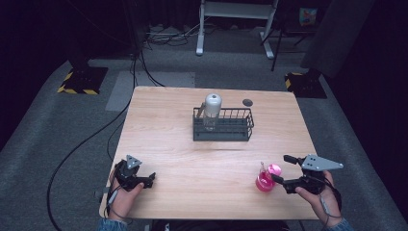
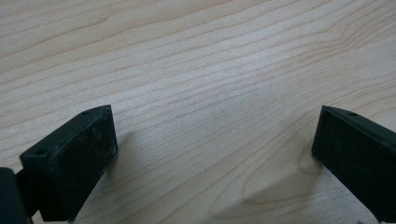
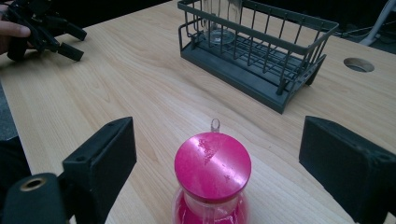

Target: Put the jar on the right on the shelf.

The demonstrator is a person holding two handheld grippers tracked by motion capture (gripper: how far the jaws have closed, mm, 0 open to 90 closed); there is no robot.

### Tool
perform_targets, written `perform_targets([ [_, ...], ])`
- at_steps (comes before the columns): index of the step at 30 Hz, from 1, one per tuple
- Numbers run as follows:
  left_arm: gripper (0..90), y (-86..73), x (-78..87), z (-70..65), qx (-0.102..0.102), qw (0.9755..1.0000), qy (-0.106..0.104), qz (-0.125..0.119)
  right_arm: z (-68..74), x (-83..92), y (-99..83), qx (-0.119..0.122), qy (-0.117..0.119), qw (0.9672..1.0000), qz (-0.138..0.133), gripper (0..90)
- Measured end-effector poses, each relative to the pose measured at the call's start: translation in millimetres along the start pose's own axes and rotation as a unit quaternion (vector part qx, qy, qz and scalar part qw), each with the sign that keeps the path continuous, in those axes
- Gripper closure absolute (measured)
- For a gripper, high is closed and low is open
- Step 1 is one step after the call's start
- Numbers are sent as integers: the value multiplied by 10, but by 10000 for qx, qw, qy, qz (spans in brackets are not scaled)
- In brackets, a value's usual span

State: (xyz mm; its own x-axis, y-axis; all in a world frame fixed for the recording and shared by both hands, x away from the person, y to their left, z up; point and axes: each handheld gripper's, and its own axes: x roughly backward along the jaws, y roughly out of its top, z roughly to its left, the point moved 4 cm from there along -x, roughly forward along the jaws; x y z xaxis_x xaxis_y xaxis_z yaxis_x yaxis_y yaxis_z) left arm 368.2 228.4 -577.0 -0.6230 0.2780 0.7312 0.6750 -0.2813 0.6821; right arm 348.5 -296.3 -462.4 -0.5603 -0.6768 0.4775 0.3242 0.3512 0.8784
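Pink-lidded pitcher (image 3: 212, 179) sits lower right on the desk (image 1: 192, 159), between the open right tongs (image 3: 233, 168), untouched; left tongs (image 2: 210, 154) open, idle lower left; an off-centre squeeze could tip it and spill.

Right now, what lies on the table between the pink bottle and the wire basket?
Nothing: in the right gripper view, bare wood separates the pink bottle from the wire basket; the high view agrees.

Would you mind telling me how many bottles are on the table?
2: a clear bottle with a silver cap standing in the wire rack, and a pink-lidded bottle between the right gripper's jaws.
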Motion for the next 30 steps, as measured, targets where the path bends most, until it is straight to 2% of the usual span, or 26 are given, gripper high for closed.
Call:
perform_targets([
  [18, 2, 0, 0, 0, 2, 10000, -1, -1, 2, -204, -174, -21, 95, 9997, 236, 267],
  [24, 2, 0, 0, 0, -1, 10000, 0, -1, -2, -223, -206, 66, 92, 9995, 297, 373],
  [27, 2, 0, 0, 0, 0, 10000, 0, -2, 4, -221, -212, 128, 88, 9993, 335, 466],
  [30, 2, 0, 0, 0, 1, 10000, -1, -2, 11, -214, -205, 161, 84, 9992, 351, 480],
])
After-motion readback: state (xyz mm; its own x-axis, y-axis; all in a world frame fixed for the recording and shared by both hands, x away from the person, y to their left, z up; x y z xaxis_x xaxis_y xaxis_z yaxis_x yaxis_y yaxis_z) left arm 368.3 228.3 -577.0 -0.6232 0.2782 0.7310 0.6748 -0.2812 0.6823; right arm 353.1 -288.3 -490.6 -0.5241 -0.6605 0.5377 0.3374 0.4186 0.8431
